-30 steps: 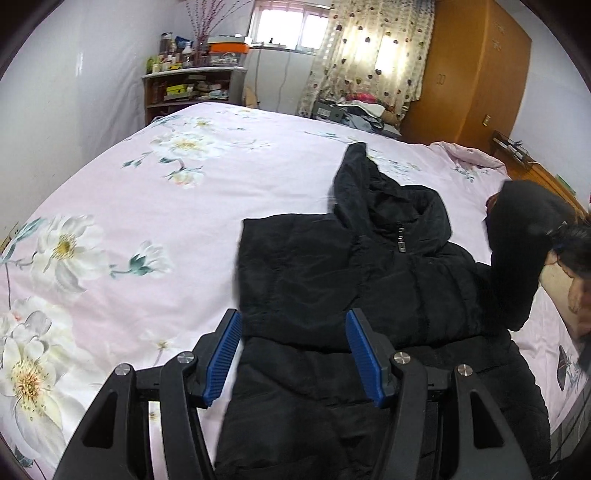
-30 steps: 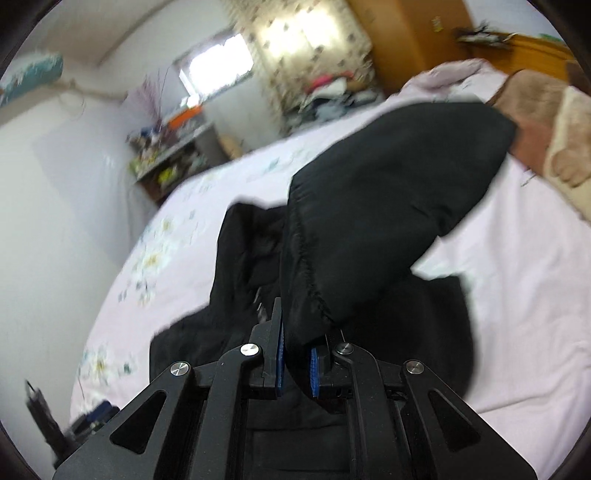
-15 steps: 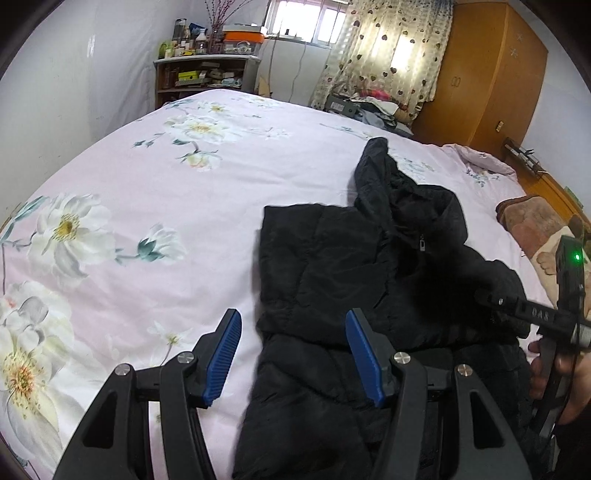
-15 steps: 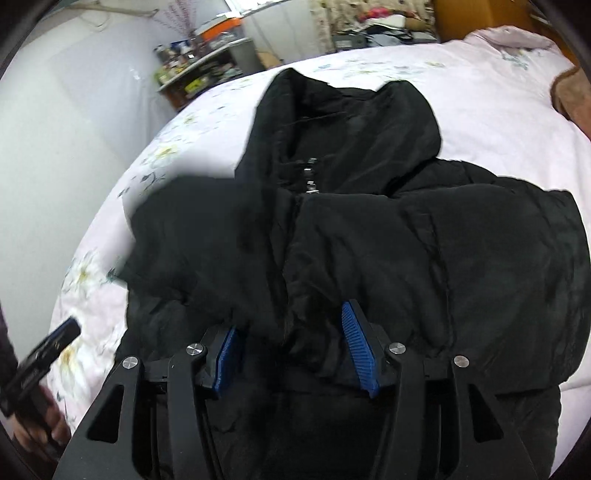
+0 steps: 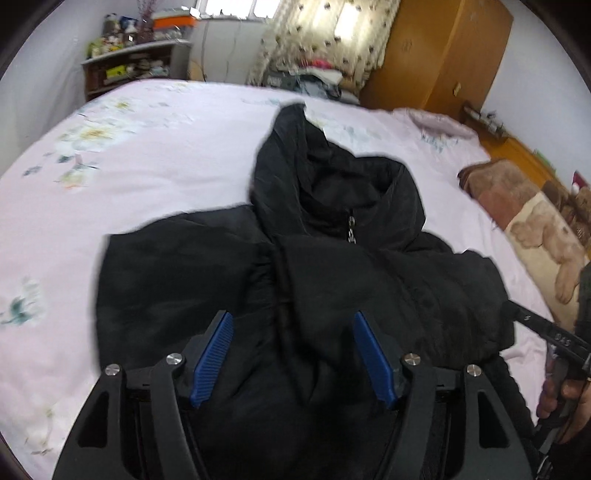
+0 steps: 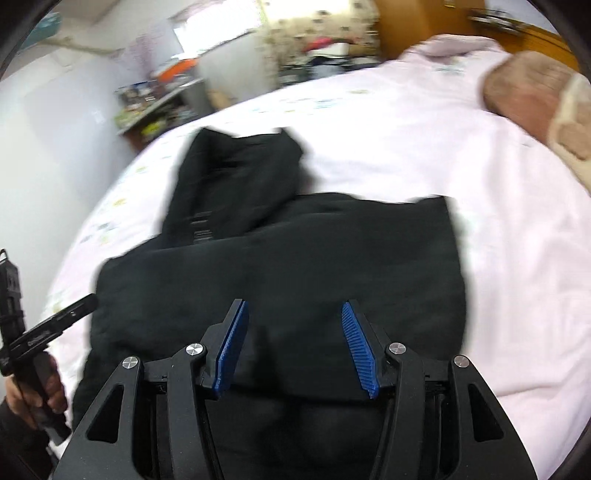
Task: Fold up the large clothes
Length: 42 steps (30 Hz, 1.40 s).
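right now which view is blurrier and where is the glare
Right wrist view: heavy motion smear across the black hooded puffer jacket and shelf; left wrist view: milder blur, sharp zipper pull; both: blown-out window, fisheye bending.

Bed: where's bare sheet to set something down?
Free: the pink sheet between the black jacket and the shelf-side edge, plus a strip beyond the hood. Crowded: the brown blanket side.

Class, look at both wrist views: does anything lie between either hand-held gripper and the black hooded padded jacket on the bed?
Nothing visible does. The left hand-held gripper and right hand-held gripper both hang open directly over the black hooded padded jacket.
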{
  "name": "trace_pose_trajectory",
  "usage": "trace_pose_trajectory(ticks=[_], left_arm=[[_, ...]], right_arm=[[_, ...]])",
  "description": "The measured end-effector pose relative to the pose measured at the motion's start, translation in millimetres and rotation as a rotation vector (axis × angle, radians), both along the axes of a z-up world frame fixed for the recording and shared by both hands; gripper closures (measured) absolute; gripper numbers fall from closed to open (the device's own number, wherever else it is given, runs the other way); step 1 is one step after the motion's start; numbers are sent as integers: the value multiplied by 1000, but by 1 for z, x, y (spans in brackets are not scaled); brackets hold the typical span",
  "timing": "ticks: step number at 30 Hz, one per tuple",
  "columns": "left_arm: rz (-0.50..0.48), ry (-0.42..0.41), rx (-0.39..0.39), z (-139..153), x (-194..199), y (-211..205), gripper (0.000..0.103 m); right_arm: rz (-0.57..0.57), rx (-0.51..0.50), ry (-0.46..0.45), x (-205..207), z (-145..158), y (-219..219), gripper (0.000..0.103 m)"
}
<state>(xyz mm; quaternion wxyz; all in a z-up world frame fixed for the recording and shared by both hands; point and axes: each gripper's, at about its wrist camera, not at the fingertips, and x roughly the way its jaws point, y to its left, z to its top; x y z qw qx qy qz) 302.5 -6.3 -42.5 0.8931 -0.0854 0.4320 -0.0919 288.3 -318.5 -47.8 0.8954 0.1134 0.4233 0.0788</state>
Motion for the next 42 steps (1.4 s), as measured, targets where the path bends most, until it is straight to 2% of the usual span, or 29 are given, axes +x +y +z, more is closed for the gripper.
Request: trace_pose_trajectory(ticks=[1, 2, 3, 4, 5, 8, 11, 14, 16, 19, 21, 23, 26, 29, 31, 33, 35, 38, 40, 42], left_arm=[[-16, 9, 0, -8, 4, -6, 70], [-21, 28, 22, -17, 6, -13, 81], [-15, 31, 50, -24, 4, -17, 82], [-10, 18, 61, -28, -2, -19, 83], [-6, 11, 73, -33, -8, -20, 84], [-2, 10, 88, -44, -18, -18, 84], [0, 28, 85, -41, -15, -16, 82], [11, 45, 94, -26, -21, -9, 81], [22, 32, 72, -13, -30, 0, 82], [55, -31, 60, 12, -35, 8, 81], [65, -64, 30, 26, -25, 6, 81], [54, -98, 36, 32, -9, -4, 81], [18, -88, 53, 21, 19, -20, 81], [0, -4, 120, -21, 44, -31, 81], [-10, -1, 142, -43, 46, -31, 80], [-11, -16, 128, -50, 43, -31, 80], [-8, -21, 131, -52, 44, -32, 80], [-18, -14, 149, -47, 44, -33, 80], [-19, -17, 154, -32, 39, -32, 81], [-30, -57, 117, -10, 23, -26, 81]], right_arm=[[-24, -6, 3, 2, -5, -7, 49], [-49, -6, 17, 3, -11, -14, 51], [-70, -3, 54, 5, -23, -21, 53], [-78, -7, 78, 6, -30, -23, 63], [-82, -17, 102, 5, -42, -23, 68], [-51, -59, 100, 3, -54, -16, 68], [-48, -94, 109, 7, -55, -8, 68], [-52, -102, 123, 2, -41, -13, 68], [-43, -83, 78, -2, -24, -16, 68], [-49, -89, -9, -5, 2, -23, 68], [-58, -93, -25, 6, 10, -28, 68], [-73, -110, -27, 22, 11, -32, 68], [-89, -124, -9, 47, 3, -37, 68], [-93, -144, 31, 68, -14, -38, 68], [-92, -151, 74, 76, -30, -42, 68], [-89, -166, 103, 76, -48, -45, 68], [-94, -152, 100, 73, -58, -47, 68], [-94, -157, 103, 71, -56, -49, 68], [-99, -188, 107, 66, -41, -47, 68], [-90, -174, 58, 53, -18, -43, 68]])
